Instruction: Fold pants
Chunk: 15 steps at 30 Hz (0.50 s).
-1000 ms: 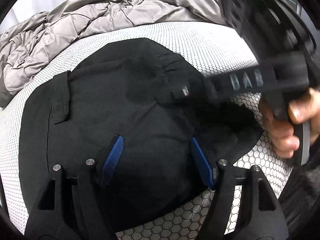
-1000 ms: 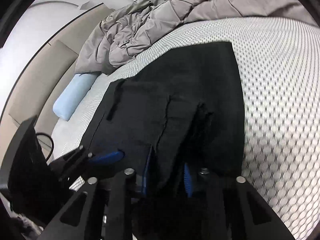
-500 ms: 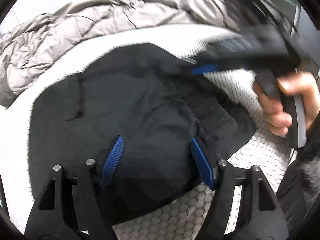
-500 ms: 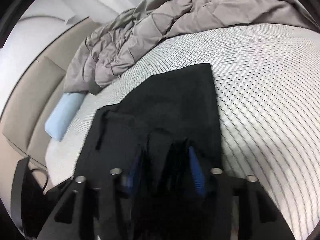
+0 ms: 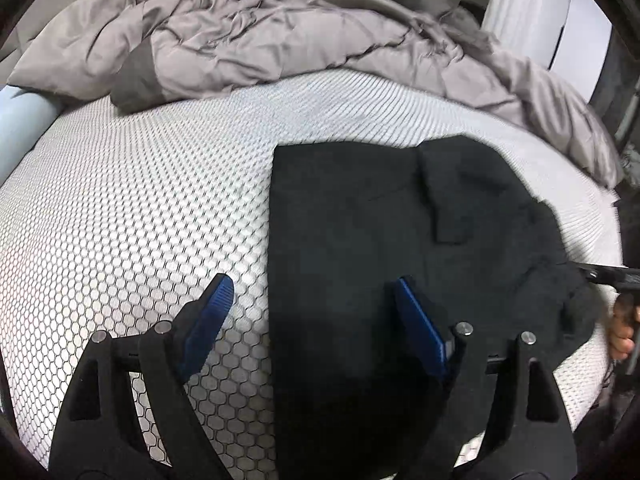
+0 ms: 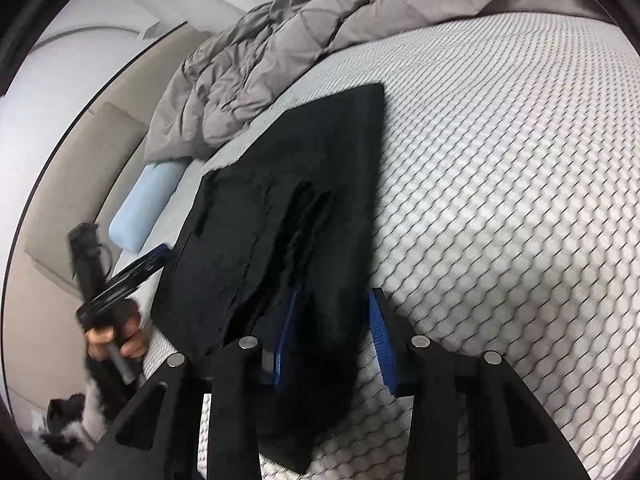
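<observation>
Black pants (image 5: 380,216) lie folded into a rough rectangle on the white honeycomb mattress (image 5: 120,208). My left gripper (image 5: 312,300) is open and empty above the pants' left edge, one blue pad over the mattress, the other over the cloth. In the right wrist view the pants (image 6: 312,184) stretch away from me, with loose layered folds in the middle. My right gripper (image 6: 332,328) is open over the near end of the pants, with dark cloth lying between the blue pads (image 6: 378,332). The left gripper (image 6: 120,280) shows at the left in that view.
A crumpled grey duvet (image 5: 280,36) is heaped along the far side of the bed. A light blue bolster pillow (image 6: 148,204) lies by the beige headboard (image 6: 80,168). The mattress edge runs near the right gripper (image 5: 612,276) at the right.
The left gripper has pulled back and to the left off the pants. The right gripper's jaws have opened wider and the cloth has settled flat on the bed.
</observation>
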Motion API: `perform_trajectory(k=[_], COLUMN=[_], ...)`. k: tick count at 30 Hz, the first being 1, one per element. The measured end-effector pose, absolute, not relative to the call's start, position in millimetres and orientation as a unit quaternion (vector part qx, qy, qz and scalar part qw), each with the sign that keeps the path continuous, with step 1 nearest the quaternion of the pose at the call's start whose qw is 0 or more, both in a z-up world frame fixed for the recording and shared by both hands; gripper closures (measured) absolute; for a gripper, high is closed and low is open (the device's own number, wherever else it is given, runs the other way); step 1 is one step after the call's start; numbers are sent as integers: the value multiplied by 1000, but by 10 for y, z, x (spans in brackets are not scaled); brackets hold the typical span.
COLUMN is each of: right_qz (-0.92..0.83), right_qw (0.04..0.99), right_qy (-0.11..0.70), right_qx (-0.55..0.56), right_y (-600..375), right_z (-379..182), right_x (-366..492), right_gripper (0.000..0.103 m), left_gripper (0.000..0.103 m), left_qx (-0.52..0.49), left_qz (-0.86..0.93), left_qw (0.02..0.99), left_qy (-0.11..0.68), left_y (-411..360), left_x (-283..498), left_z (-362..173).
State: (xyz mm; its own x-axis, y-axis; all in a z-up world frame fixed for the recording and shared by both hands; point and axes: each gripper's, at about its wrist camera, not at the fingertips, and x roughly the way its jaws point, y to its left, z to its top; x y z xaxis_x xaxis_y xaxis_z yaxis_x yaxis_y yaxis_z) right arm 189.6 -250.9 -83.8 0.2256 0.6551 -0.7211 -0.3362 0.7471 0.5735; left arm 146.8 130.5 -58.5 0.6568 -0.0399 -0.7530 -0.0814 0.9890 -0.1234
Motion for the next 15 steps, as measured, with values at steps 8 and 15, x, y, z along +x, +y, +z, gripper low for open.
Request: perform_trajectory(k=[8,15], right_qz=[339,343], right_qw=[758,774], right_qy=[550,526], right_qx=[89,83], right_y=[-2522,-2402], right_z=[-819,-641], right_x=[1550,1580], right_gripper=[77,81], left_gripper=[22,21], left_qx=[-52,-95], left_qz=[2,-19], left_qw=[908,890], left_qy=[416,445], left_y=[1204,1307], left_x=[1473,1422], left_z=[-644,-701])
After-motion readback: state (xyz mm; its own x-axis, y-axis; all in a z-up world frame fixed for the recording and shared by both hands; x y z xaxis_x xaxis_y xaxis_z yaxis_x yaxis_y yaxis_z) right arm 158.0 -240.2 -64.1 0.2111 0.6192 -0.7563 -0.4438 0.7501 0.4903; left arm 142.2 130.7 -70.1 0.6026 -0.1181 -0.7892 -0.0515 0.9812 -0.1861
